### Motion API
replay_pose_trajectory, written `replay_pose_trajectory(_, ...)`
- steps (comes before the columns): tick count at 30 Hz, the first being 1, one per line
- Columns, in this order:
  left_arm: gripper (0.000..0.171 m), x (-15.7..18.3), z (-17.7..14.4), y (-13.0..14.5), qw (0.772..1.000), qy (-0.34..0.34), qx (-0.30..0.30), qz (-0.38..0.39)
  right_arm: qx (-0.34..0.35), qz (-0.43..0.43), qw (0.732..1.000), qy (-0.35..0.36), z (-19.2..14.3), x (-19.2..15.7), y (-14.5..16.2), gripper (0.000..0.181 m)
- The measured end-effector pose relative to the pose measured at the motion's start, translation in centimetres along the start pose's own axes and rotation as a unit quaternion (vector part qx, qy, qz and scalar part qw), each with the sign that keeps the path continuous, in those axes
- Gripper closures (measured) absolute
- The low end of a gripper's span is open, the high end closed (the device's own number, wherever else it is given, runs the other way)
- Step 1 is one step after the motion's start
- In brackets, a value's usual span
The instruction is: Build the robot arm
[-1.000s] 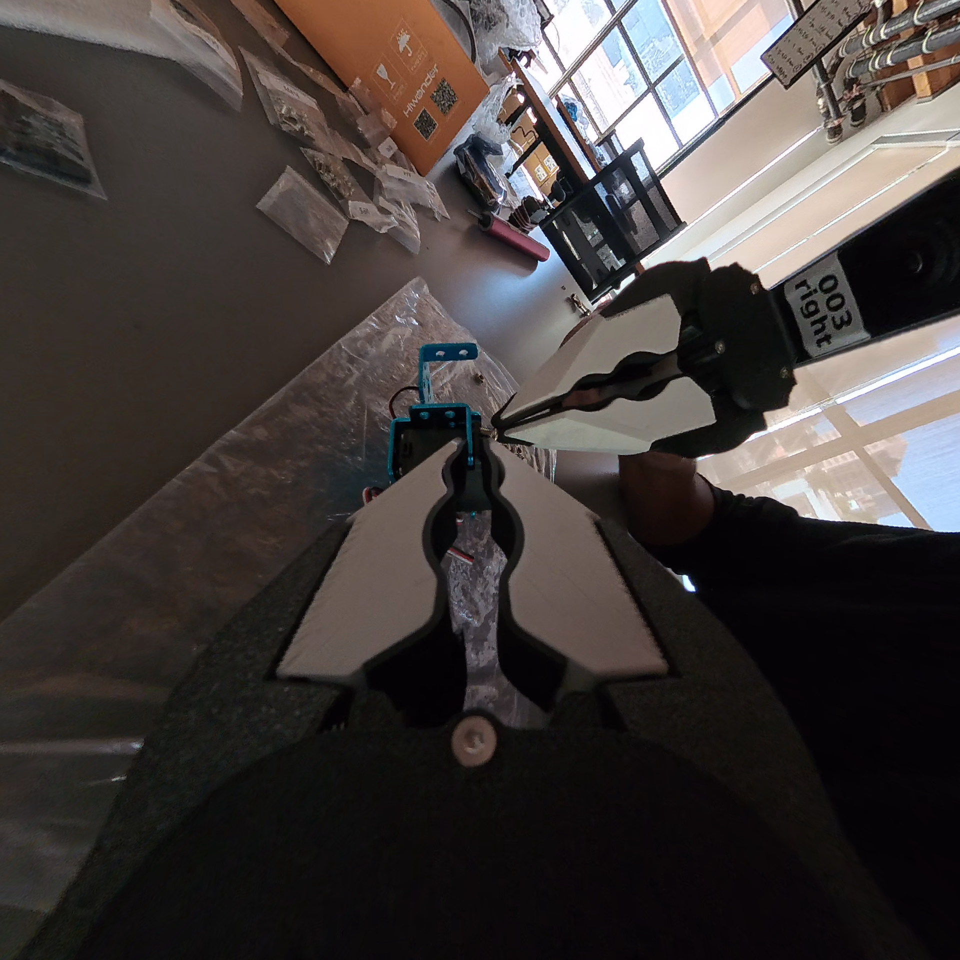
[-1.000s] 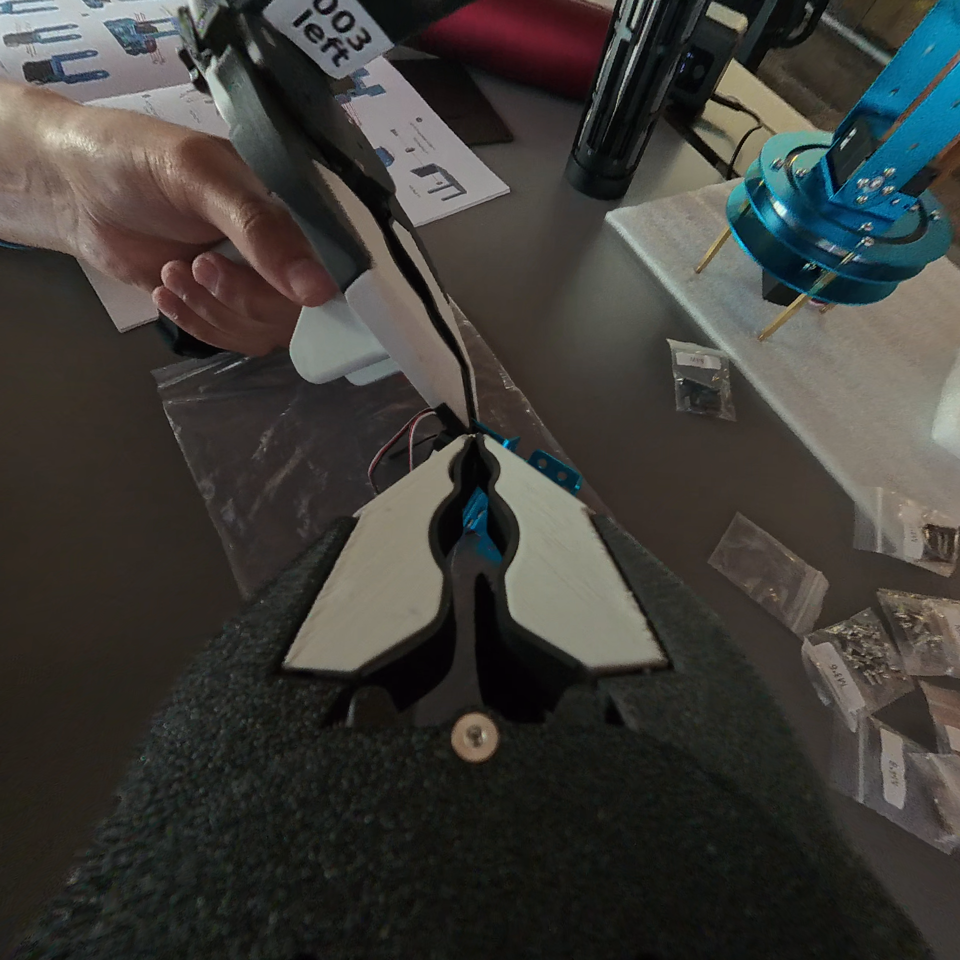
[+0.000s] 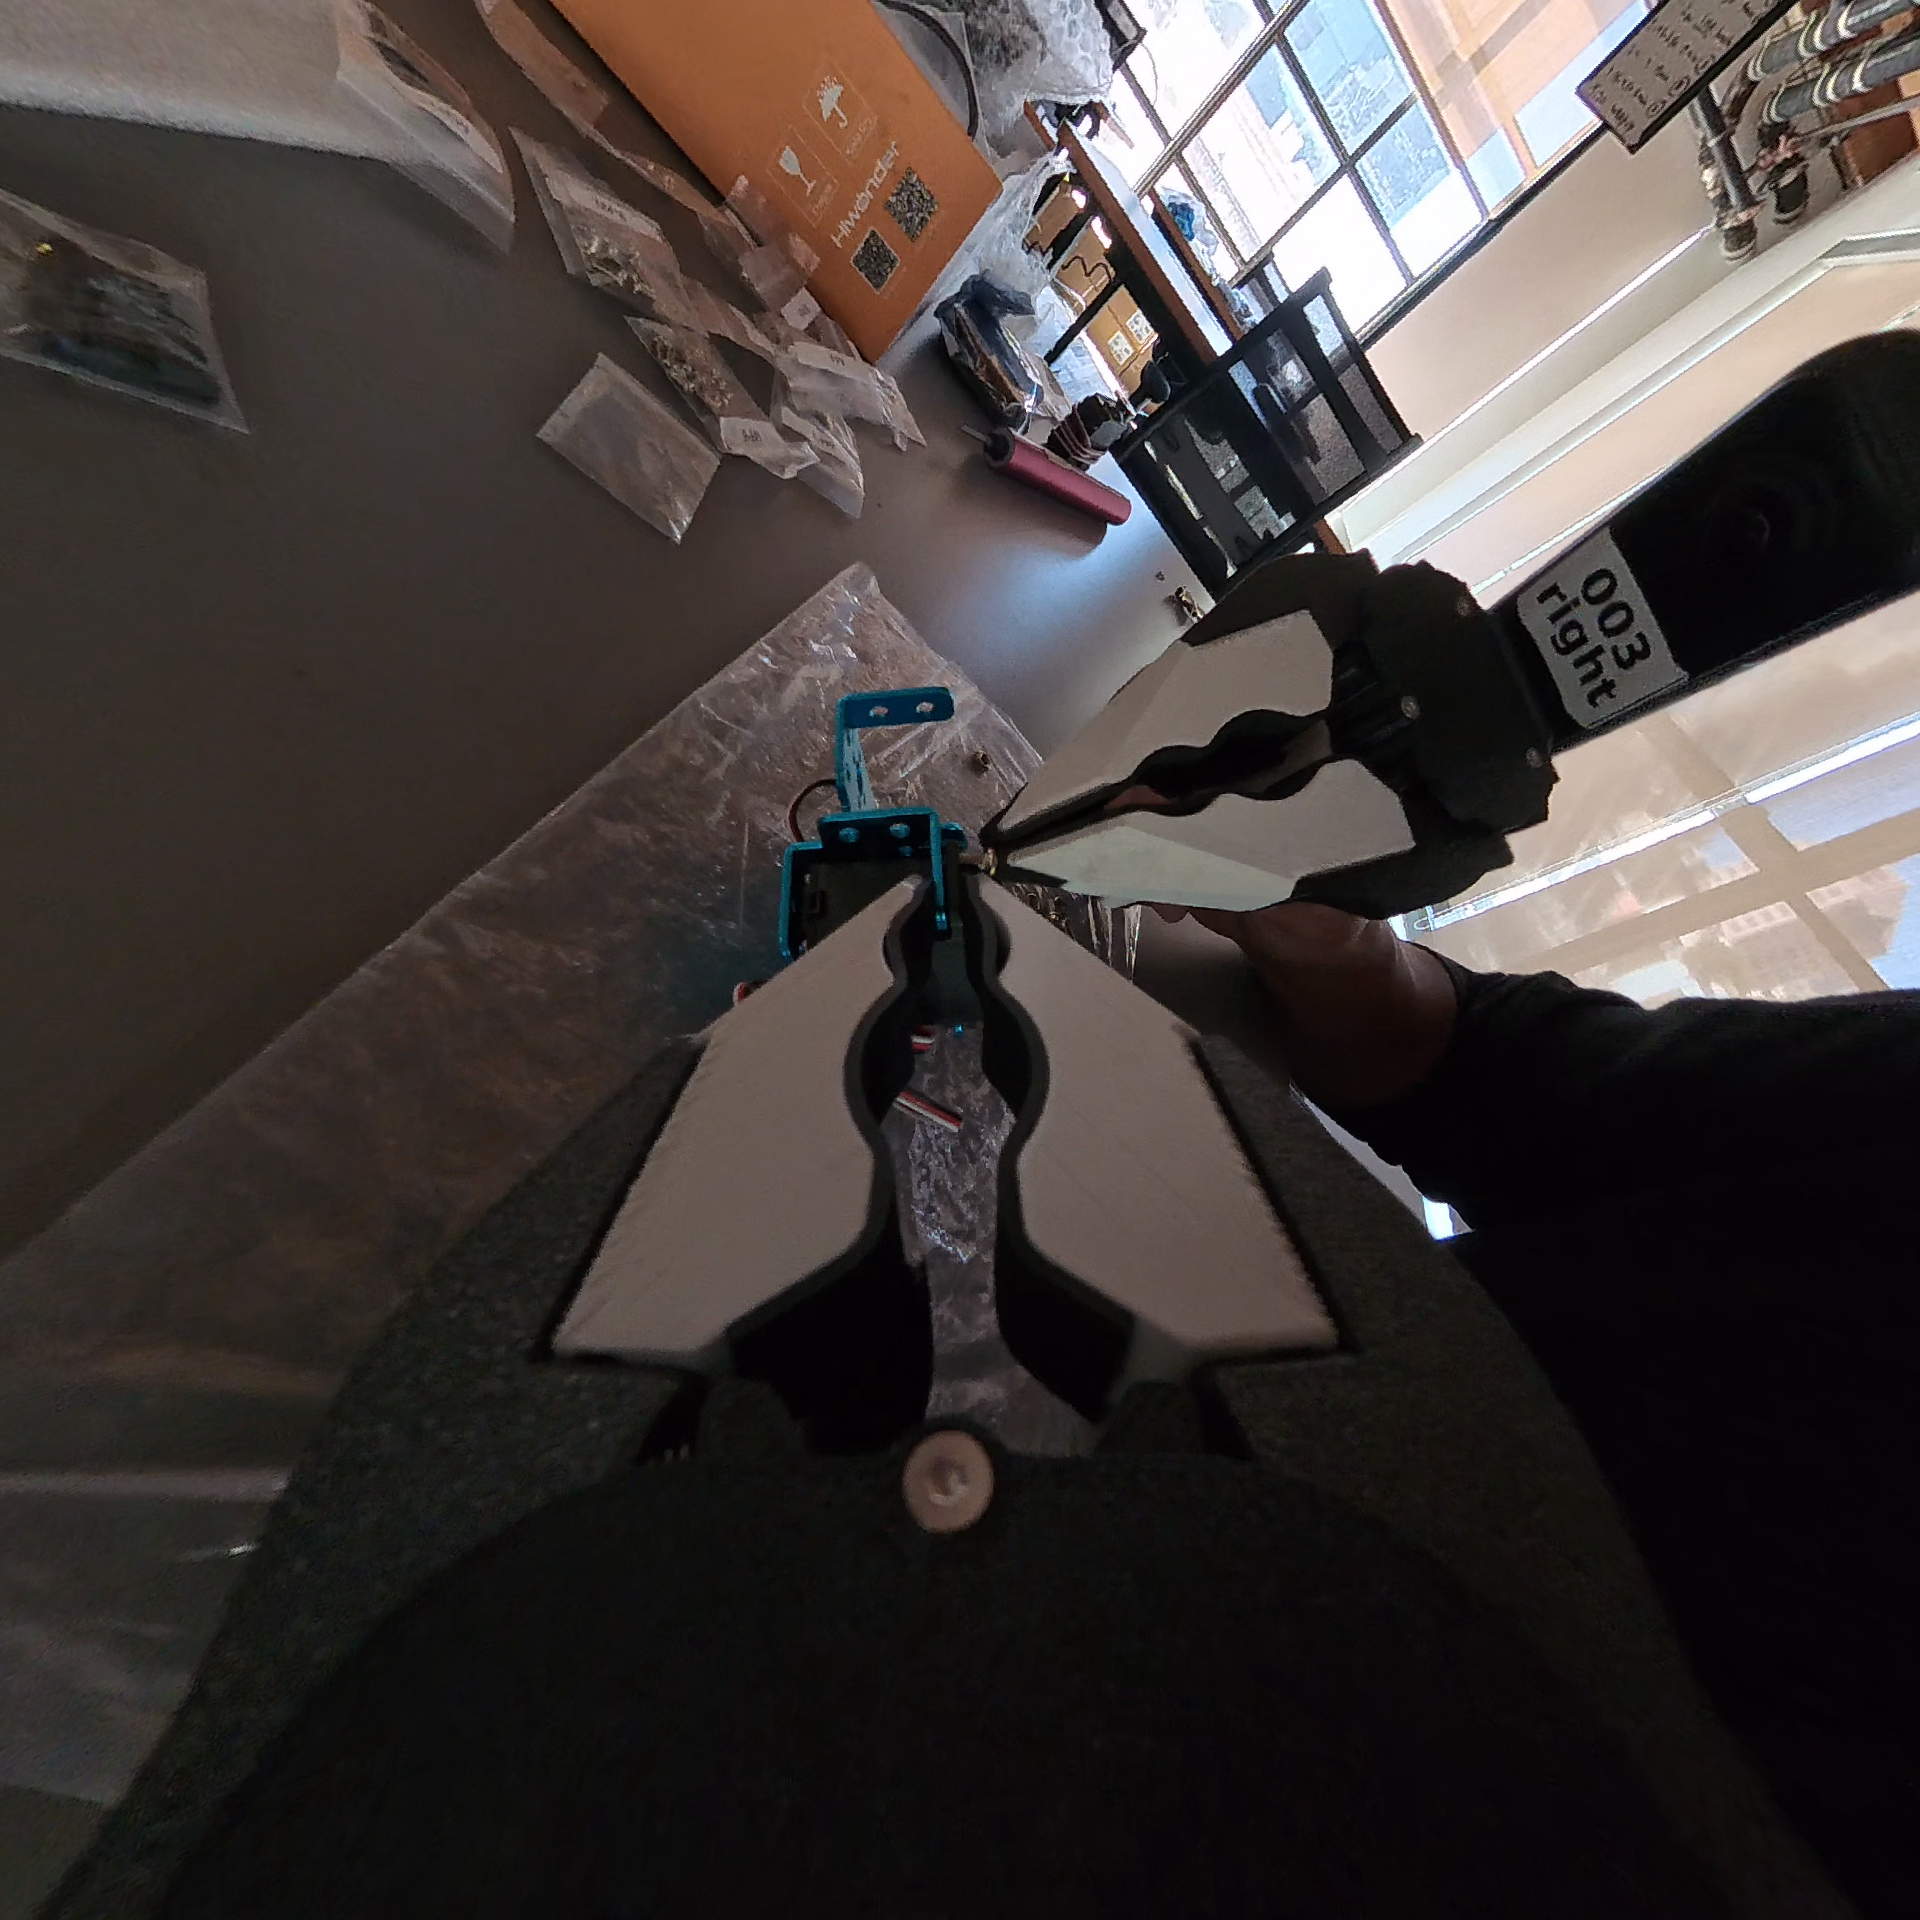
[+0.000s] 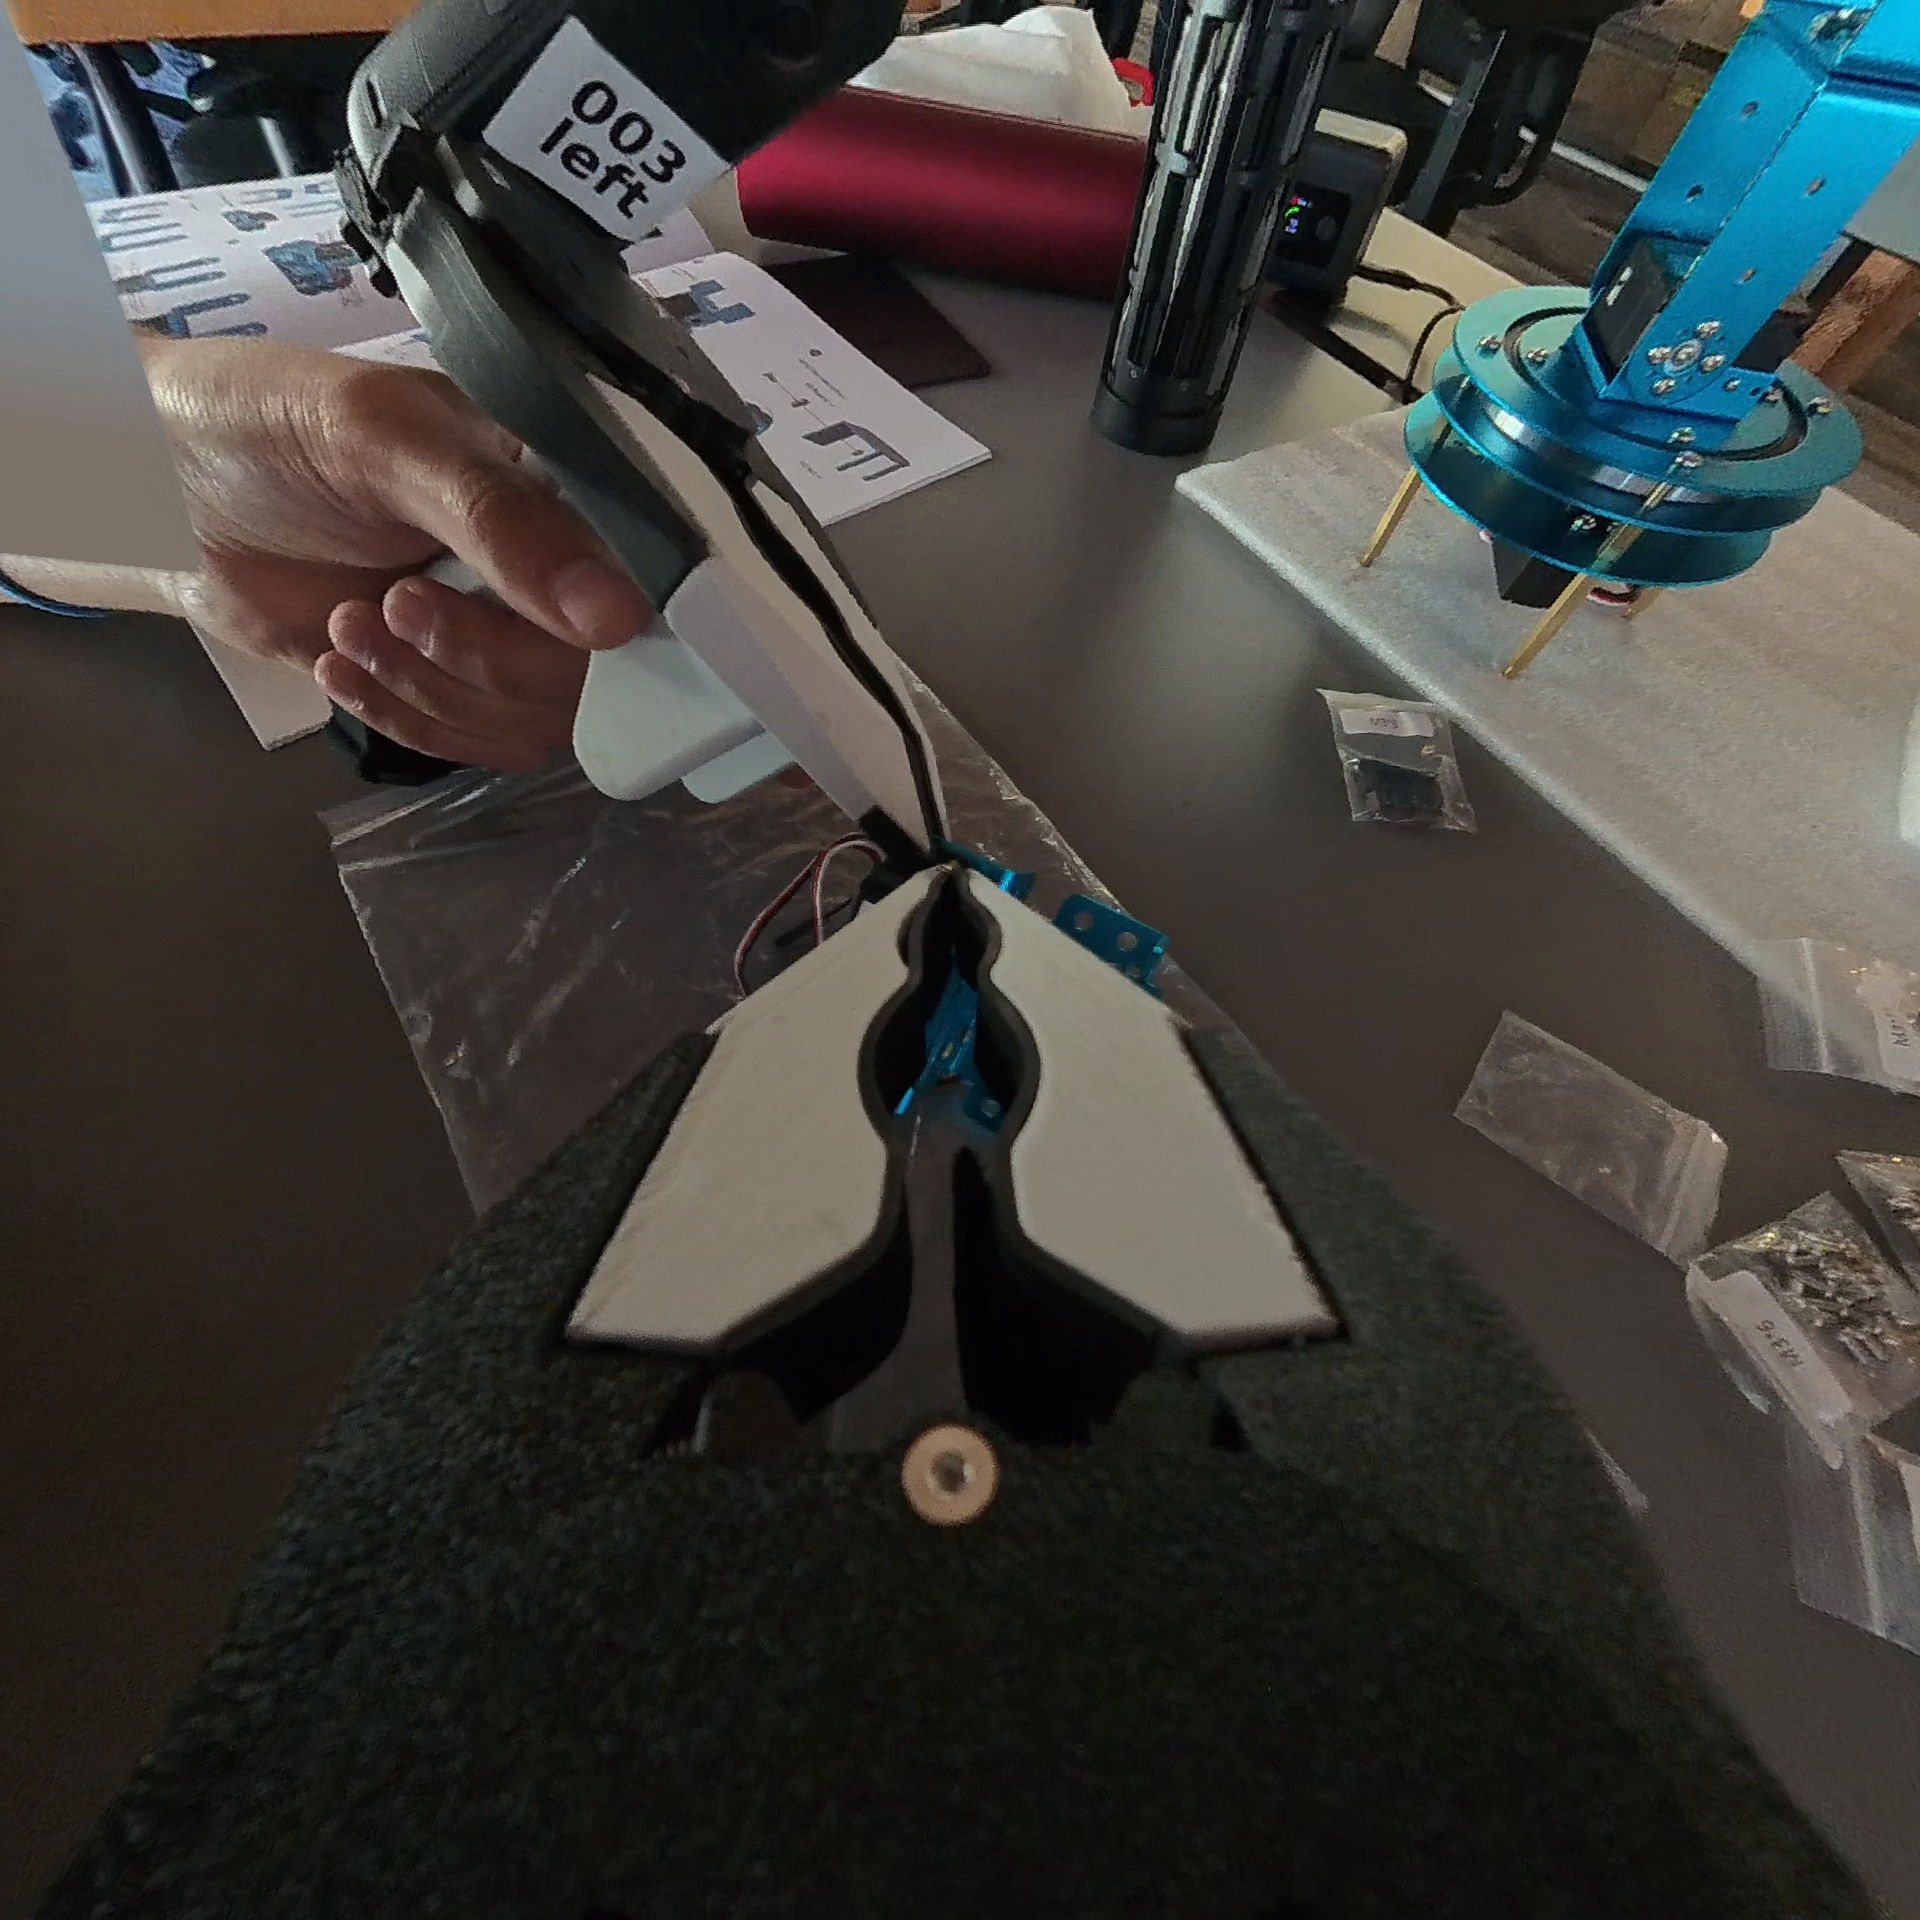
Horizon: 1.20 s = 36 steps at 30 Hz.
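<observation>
Left gripper (image 3: pixel 940 883) clamps the blue servo bracket (image 3: pixel 868 847) over the plastic bag (image 3: pixel 520 997); right gripper (image 4: pixel 948 873), closed on a small brass fastener (image 3: pixel 992 858), touches the bracket's side. Judged step: seating it, which demands fine alignment.

A blue metal bracket (image 3: pixel 868 847) with a black servo and red, white and black wires is clamped at one edge between the closed fingers of the left gripper (image 3: pixel 945 883), above a clear plastic bag (image 3: pixel 582 935) on the dark table. A small brass screw (image 3: pixel 990 858) is pinched at the tips of the right gripper (image 4: pixel 945 878), against the bracket's side.
</observation>
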<state>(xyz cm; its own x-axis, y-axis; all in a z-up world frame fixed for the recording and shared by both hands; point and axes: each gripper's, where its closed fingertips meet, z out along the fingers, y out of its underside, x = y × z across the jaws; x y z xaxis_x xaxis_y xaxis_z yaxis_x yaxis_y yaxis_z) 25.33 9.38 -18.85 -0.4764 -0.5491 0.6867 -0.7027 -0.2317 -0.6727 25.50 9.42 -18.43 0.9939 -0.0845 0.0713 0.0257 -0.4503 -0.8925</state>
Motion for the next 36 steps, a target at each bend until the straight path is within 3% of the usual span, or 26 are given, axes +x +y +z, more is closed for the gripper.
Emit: replay_pose_trajectory(36, 0.167, -0.01, -0.05, 0.02, 1.000, 0.002, -0.006, 0.005, -0.005, -0.007, 1.000, 0.006, 0.15, -0.55, -0.06, 0.176)
